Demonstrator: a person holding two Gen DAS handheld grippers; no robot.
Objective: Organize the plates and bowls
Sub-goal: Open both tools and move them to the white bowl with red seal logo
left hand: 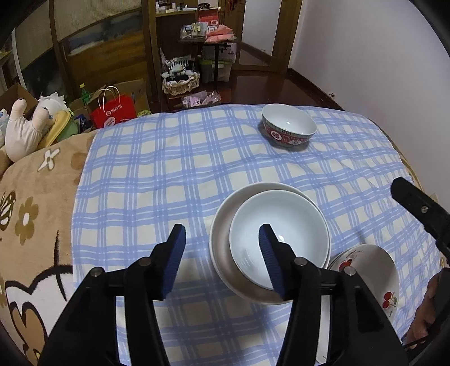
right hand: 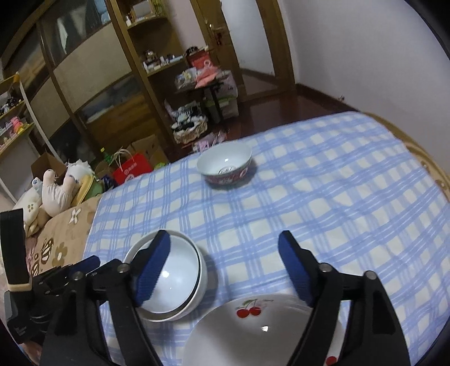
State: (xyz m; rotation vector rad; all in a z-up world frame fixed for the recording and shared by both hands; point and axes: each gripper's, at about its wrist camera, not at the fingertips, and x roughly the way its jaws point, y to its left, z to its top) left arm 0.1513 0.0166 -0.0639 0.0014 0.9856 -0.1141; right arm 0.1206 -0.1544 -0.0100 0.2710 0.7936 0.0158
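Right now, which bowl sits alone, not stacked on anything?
The red-patterned bowl at the far side of the checked cloth; the plain white bowl and cherry bowl are nested on other dishes.

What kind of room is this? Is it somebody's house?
Most likely a lived-in room at home. Bowls sit on a blue checked cloth, stuffed toys lie on a flowered blanket, and a cluttered wooden shelf stands behind.

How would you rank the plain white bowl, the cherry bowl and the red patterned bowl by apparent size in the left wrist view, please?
1. plain white bowl
2. cherry bowl, partly hidden, so unsure
3. red patterned bowl, farthest away, so true size is unsure
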